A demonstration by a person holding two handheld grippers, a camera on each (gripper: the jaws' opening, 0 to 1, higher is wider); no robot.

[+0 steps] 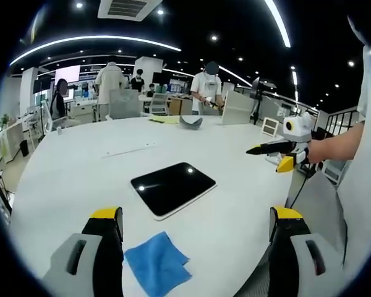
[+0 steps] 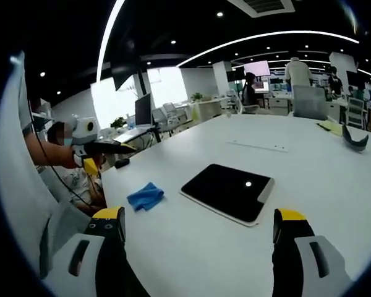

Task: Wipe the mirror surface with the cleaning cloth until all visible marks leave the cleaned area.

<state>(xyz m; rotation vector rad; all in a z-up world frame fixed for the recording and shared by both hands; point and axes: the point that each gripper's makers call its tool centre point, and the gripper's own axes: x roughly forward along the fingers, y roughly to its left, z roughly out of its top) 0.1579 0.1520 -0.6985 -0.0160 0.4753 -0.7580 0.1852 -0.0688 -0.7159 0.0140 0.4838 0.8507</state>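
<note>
Mirror (image 1: 174,187) flat on white table (image 1: 80,179), cloth untouched.
Blue cloth (image 1: 157,264) lies just beside mirror; left gripper (image 1: 196,224) and right gripper (image 2: 198,225) hover, jaws wide, empty.

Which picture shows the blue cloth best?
The left gripper view: the cloth lies close, big, between that gripper's open jaws, folds visible. In the right gripper view the cloth looks smaller and farther off, crumpled on the table beside the mirror.
</note>
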